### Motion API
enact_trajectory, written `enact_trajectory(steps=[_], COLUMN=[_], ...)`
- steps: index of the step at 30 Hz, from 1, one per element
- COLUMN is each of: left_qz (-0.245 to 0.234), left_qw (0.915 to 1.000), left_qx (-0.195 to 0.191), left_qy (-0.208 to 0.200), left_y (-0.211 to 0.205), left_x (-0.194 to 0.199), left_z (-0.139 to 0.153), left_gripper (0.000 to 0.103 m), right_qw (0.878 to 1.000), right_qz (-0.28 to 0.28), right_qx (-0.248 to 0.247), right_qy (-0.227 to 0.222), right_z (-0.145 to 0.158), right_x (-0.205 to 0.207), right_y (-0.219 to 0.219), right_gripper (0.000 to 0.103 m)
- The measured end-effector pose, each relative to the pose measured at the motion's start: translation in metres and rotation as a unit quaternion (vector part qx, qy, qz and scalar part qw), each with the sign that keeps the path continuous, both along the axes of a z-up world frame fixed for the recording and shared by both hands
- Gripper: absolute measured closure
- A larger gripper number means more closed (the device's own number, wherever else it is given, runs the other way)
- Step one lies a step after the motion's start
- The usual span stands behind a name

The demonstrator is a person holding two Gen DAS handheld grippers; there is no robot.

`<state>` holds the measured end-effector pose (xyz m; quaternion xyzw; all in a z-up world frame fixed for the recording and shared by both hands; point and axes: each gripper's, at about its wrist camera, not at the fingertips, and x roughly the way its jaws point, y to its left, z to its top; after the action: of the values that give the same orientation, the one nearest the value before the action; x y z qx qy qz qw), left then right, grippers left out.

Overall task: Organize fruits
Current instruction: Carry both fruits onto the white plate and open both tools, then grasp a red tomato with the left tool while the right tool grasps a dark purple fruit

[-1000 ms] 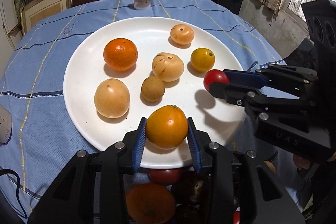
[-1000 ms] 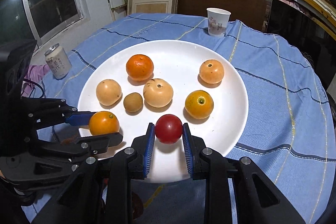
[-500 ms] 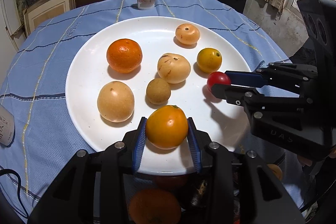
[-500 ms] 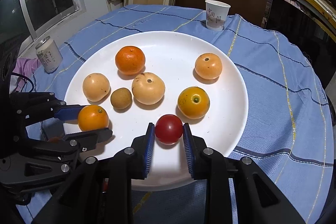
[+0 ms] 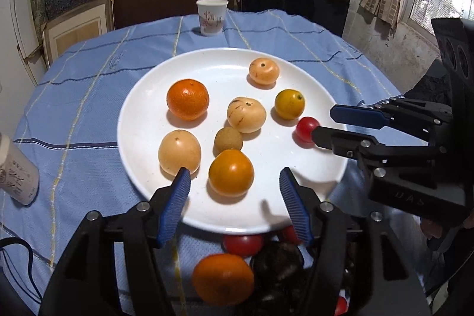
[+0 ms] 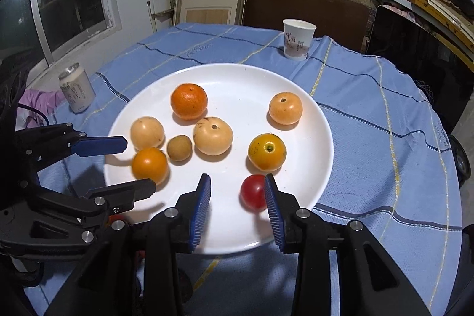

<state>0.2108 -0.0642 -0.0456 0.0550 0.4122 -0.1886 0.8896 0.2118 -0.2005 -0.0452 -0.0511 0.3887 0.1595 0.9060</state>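
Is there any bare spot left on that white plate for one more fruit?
Yes. The white plate is bare along its far rim, between the tangerine and the paper cup side. The near edge between the left gripper and right gripper is also bare. The middle-left cluster around the small brown fruit is crowded.

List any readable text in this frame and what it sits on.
"UAS": embossed on the right tool's body, faint, reading uncertain.
Paper cup: red characters and small dark print, too blurred to read.
Can: printed markings, too small to read.
Nothing else legible.
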Motion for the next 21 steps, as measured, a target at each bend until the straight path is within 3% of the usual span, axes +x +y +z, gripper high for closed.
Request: enact_trajectory(steps=[4, 8, 14, 21], left_qz=[-0.013, -0.028, -0.045, -0.040], left_qw=[0.9998, 0.9995, 0.9977, 0.9986], left_qx=[-0.011, -0.003, 0.048, 0.036], left_qy=[-0.015, -0.016, -0.017, -0.001], left_y=[0.018, 0.034, 0.035, 0.040], left_x=[-0.032, -0.072, -0.118, -0.132], left_z=[0.013, 0.009, -0.022, -0.031], left_gripper=[0.040, 0.040, 0.040, 0.040], right_qw=[1.000, 0.998, 0.998, 0.999], right_qz=[0.002, 0.003, 0.000, 0.005], right_qx=[0.022, 0.043, 0.052, 0.037], right_qy=[-0.021, -0.038, -0.027, 0.008], right_z=[0.015, 0.016, -0.010, -0.041], right_x=[-0.040, -0.091, -0.147, -0.167], right_y=[-0.005, -0.009, -0.002, 0.015], right_gripper=[0.065, 0.061, 0.060, 0.061])
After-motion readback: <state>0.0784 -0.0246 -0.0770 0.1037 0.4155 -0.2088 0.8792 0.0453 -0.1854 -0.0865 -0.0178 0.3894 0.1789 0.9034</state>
